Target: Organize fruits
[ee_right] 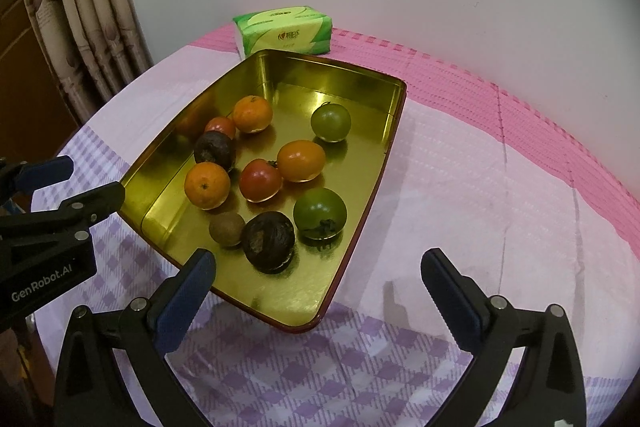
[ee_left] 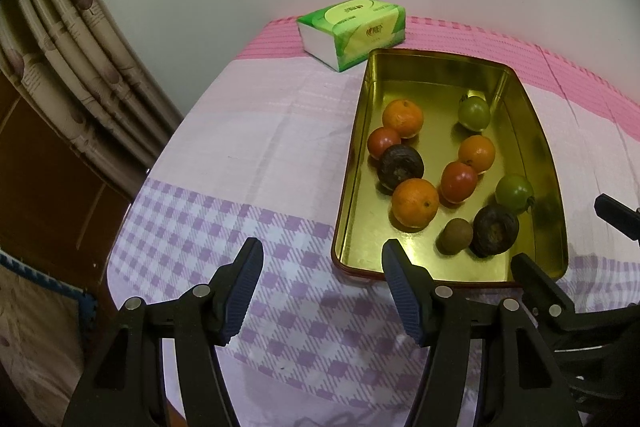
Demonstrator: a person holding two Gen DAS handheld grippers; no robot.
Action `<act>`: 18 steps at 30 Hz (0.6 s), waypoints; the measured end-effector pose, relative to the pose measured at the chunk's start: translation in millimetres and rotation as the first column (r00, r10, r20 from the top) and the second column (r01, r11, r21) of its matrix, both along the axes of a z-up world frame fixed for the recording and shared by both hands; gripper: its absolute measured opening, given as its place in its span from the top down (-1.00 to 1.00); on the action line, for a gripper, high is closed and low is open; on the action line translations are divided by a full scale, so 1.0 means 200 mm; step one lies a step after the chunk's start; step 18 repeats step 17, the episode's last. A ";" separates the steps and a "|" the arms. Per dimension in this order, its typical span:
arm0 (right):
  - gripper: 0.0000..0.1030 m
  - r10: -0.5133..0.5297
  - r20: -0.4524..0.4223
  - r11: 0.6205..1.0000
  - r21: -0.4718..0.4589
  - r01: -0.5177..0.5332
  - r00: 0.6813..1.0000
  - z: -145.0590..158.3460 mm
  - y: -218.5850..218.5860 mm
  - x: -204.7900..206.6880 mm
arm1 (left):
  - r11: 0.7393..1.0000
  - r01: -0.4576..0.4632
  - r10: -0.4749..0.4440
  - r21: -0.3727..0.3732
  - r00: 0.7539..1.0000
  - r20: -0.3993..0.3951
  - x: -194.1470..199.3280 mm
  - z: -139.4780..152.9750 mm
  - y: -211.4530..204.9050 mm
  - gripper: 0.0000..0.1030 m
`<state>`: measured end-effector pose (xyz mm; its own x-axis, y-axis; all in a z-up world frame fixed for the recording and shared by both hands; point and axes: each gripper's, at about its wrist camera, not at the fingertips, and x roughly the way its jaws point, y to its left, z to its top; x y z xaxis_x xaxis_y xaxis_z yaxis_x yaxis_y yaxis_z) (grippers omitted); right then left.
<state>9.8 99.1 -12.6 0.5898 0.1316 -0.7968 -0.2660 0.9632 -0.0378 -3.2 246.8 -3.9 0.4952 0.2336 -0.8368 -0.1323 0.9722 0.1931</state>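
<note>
A gold metal tray [ee_left: 420,83] [ee_right: 320,79] lies on the checked cloth and holds all the fruit. Inside are three oranges [ee_left: 415,203], two red tomatoes [ee_left: 459,181], two green tomatoes [ee_right: 320,213], two dark wrinkled fruits [ee_right: 269,237] and a small brown kiwi [ee_right: 227,229]. My left gripper [ee_left: 320,267] hovers open over the cloth at the tray's near left corner, nothing between its fingers. My right gripper [ee_right: 318,267] stands wide open above the tray's near end, just short of the closest dark fruit, gripping nothing. Each gripper also shows at the edge of the other's view.
A green and white tissue pack [ee_left: 354,29] [ee_right: 286,31] sits behind the tray near the wall. The cloth-covered table [ee_left: 248,155] ends at a rounded edge on the left, with a curtain [ee_left: 68,39] and brown furniture beyond. Bare cloth stretches right of the tray [ee_right: 480,207].
</note>
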 end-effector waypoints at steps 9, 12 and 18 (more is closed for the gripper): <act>-0.98 0.003 -0.008 1.000 -0.005 -0.003 1.000 -0.01 0.01 0.00 | 1.000 0.001 -0.001 0.001 1.000 -0.001 0.00 0.00 0.00 -0.22; -0.98 0.003 -0.009 1.000 -0.003 -0.003 1.000 -0.01 0.01 0.00 | 1.000 0.001 -0.001 -0.001 1.000 0.000 0.00 0.00 0.00 -0.22; -0.98 0.000 -0.006 1.000 -0.005 0.000 1.000 -0.01 0.01 0.00 | 1.000 0.002 -0.002 -0.002 1.000 0.000 0.00 0.00 0.00 -0.22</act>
